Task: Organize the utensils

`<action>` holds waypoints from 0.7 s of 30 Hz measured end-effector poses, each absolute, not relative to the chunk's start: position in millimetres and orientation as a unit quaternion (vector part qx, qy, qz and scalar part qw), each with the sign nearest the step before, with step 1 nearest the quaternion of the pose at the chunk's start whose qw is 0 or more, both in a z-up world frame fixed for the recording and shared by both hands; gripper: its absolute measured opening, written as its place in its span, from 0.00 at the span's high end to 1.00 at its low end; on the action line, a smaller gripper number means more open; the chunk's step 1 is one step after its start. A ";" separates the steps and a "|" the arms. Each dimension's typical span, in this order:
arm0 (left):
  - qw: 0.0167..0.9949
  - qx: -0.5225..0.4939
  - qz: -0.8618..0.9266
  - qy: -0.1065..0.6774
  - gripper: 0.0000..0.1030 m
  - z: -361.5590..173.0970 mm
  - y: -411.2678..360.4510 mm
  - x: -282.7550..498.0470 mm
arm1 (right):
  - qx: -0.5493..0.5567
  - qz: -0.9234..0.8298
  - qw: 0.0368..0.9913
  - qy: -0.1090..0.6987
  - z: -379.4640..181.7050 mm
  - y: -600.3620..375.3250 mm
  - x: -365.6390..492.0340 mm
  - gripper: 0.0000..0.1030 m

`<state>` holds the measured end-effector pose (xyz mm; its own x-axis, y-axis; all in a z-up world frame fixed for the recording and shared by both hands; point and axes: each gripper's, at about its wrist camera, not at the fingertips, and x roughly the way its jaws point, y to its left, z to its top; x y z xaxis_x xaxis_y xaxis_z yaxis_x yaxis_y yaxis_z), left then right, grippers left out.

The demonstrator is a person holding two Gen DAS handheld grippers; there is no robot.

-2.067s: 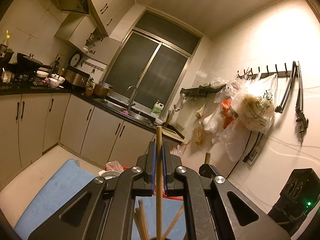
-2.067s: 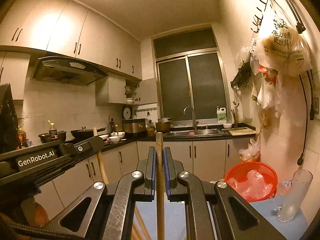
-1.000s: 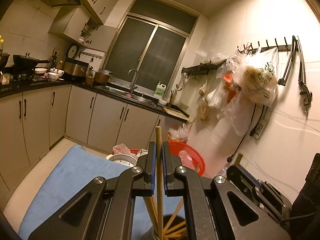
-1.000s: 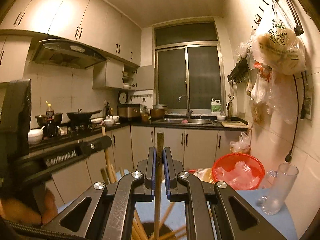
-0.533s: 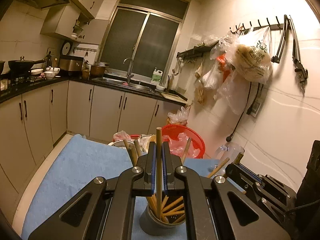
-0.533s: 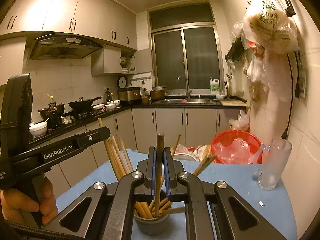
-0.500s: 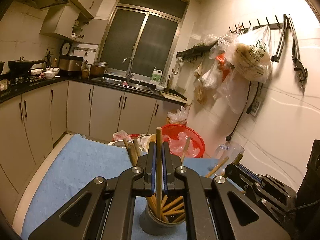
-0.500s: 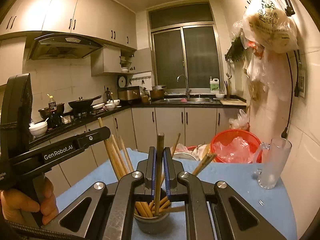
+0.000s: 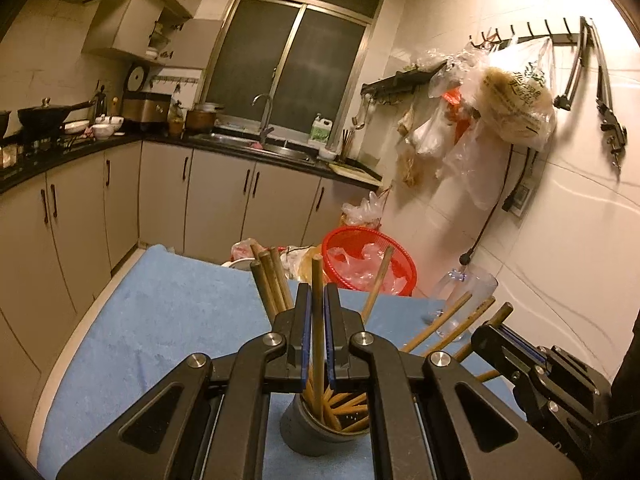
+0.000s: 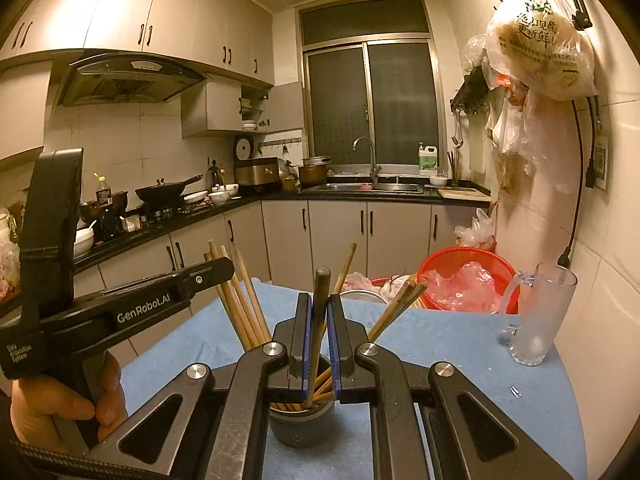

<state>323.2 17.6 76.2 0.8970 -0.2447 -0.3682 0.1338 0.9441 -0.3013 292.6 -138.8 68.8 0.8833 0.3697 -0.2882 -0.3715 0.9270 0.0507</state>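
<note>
Grippers [image 9: 317, 320] [image 10: 319, 316] clamp chopsticks | blue cloth table [image 9: 160, 312] | kitchen, dark window [image 10: 372, 104]

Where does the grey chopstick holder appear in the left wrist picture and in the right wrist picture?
Left wrist: grey chopstick holder at bottom centre, below the closed jaws.
Right wrist: holder at bottom centre, slightly left, behind the jaws.
Shared landmark: red basket behind it.

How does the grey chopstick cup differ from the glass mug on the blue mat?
The grey cup is opaque, short and crammed with wooden chopsticks; the glass mug is clear, tall and looks empty. The mug has a side handle, while no handle shows on the cup. The cup sits right below both tools, and the mug stands off toward the wall. Both stand upright on the blue mat.
</note>
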 end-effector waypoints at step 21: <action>0.979 -0.093 -0.053 0.171 0.13 72.9 24.8 221.2 | 0.026 0.175 0.976 0.126 75.0 -158.3 219.9 0.14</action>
<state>221.2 24.8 72.9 0.9357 -0.1354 -0.3259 0.0715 0.9771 -0.2007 219.9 -158.3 75.0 0.9071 0.3476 -0.2375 -0.3346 0.9376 0.0946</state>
